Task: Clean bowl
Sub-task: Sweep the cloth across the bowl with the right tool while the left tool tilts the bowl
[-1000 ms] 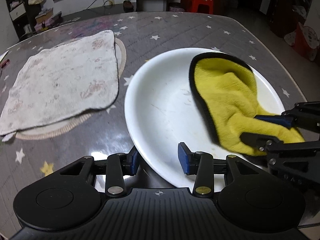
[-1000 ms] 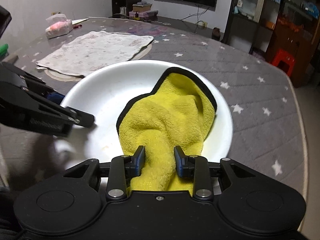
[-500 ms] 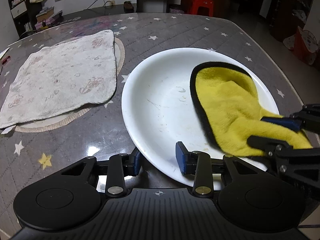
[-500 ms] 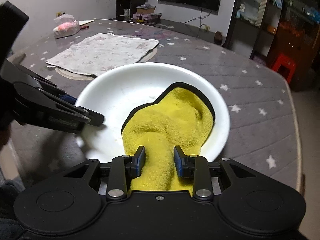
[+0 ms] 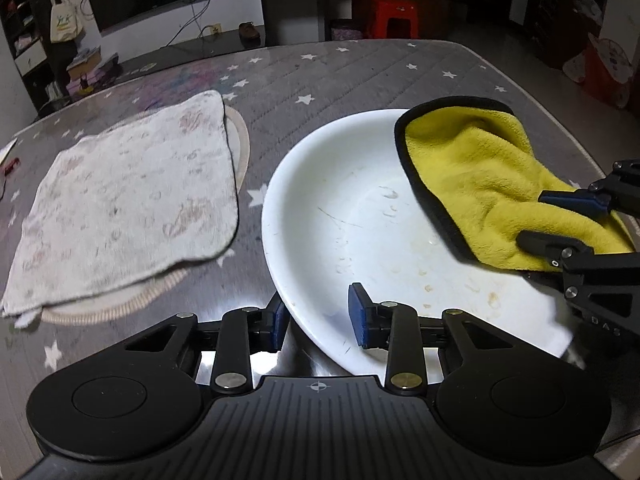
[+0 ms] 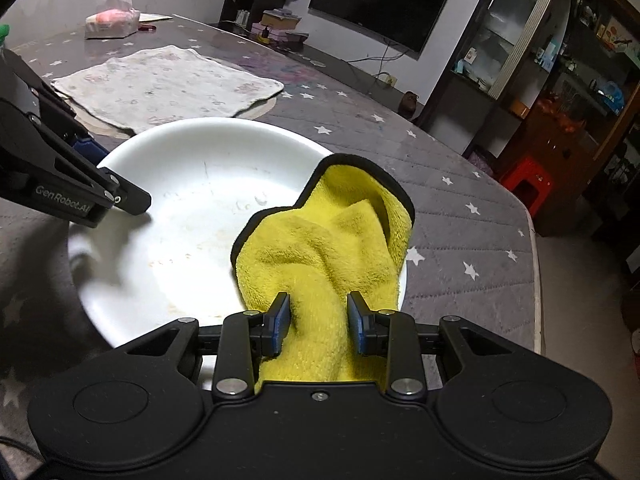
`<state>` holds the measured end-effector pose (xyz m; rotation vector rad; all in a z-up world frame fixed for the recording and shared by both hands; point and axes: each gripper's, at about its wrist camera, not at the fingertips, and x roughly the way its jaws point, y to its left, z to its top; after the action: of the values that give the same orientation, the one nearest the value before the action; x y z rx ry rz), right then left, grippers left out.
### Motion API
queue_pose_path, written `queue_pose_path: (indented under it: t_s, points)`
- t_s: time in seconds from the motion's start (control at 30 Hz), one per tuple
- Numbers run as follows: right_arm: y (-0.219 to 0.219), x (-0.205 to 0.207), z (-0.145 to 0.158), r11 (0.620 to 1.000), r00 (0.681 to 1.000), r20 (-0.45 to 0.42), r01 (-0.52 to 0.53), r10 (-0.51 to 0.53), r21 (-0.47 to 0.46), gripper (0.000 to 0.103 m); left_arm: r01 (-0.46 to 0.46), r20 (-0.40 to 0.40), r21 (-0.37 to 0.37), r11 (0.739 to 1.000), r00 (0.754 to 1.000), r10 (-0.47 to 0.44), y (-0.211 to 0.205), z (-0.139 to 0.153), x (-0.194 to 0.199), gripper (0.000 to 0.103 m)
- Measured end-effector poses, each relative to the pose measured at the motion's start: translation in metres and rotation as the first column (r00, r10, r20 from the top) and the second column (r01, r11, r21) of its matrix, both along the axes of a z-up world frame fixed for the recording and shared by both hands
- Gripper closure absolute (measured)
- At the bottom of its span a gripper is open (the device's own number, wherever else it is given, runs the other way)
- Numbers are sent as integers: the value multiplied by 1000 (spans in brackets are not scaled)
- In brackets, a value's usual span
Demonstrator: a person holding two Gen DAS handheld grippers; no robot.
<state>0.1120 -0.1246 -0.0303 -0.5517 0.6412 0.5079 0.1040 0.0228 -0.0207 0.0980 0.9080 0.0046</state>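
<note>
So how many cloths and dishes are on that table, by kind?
Cloths: 2, a yellow cloth and a pale towel
Bowls: 1, the white bowl
Mats: 1, a round mat under the towel
Tissue packs: 1
Total: 5

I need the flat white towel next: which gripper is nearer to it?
Left. The left gripper straddles the bowl rim on the side facing the white towel; the right gripper clamps the yellow cloth at the far side.
</note>
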Motion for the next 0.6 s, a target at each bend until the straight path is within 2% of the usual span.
queue_pose_path:
  t_s: [0.17,0.3,0.5,0.6]
  points:
    - [5,14,-2,1000,1000,-4,-2,2,-5,70,8,10,50,999,1000,-9,2,0,18,71]
    - [7,21,-4,1000,1000,-15,6,-6,4,70,3,2,48,999,1000,-3,3,0,23,72]
    - [5,19,-4,1000,999,-52,8,-7,28,70,-23,-53,-50,998,998,20,8,0,15,66]
    - [4,17,-3,999,998,-70,7,-4,39,70,-32,-60,-74,997,998,28,3,-1,4,64]
